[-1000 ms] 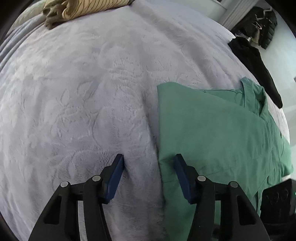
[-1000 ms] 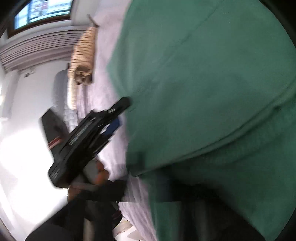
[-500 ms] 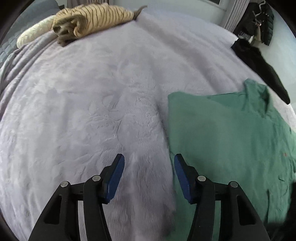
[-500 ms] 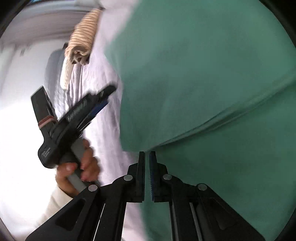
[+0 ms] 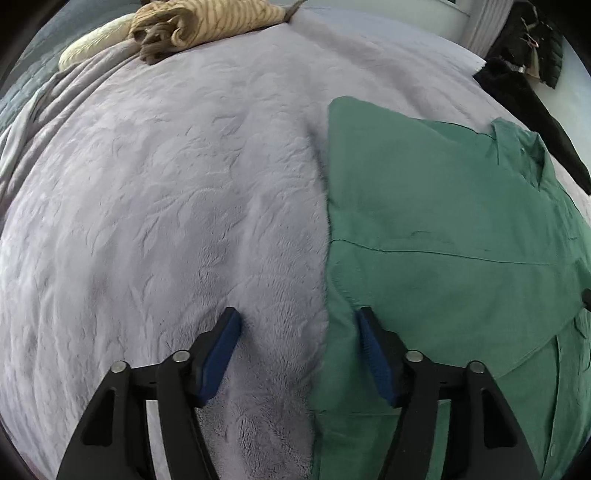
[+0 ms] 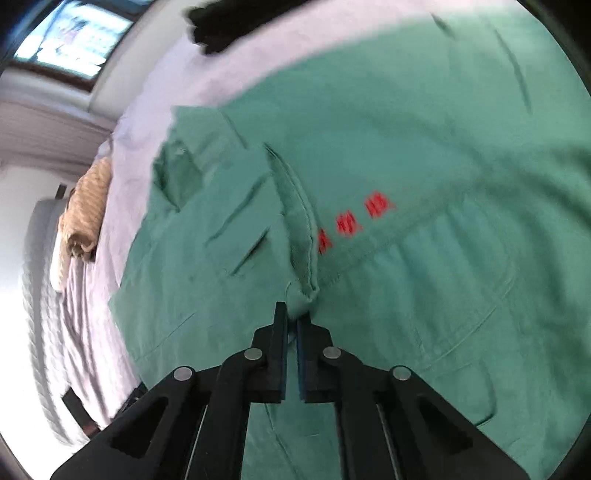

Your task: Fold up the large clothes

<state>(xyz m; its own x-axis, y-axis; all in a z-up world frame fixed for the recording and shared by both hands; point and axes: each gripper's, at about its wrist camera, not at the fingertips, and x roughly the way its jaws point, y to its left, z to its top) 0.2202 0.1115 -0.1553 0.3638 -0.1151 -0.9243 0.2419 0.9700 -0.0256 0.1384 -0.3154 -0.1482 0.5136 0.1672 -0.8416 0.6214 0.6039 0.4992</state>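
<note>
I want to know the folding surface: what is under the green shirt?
The green shirt lies on a pale lilac textured blanket spread over a bed. Whatever sits beneath the shirt's own folded layers is covered and cannot be seen.

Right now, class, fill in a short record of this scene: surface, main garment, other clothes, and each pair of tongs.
surface: pale textured blanket on a bed
main garment: green shirt, partly folded, red lettering showing
other clothes: striped beige bundle at the far edge; black garment beyond the shirt
left tongs: open, astride the shirt's edge, jaws just widened
right tongs: shut on a fold of the shirt
</note>
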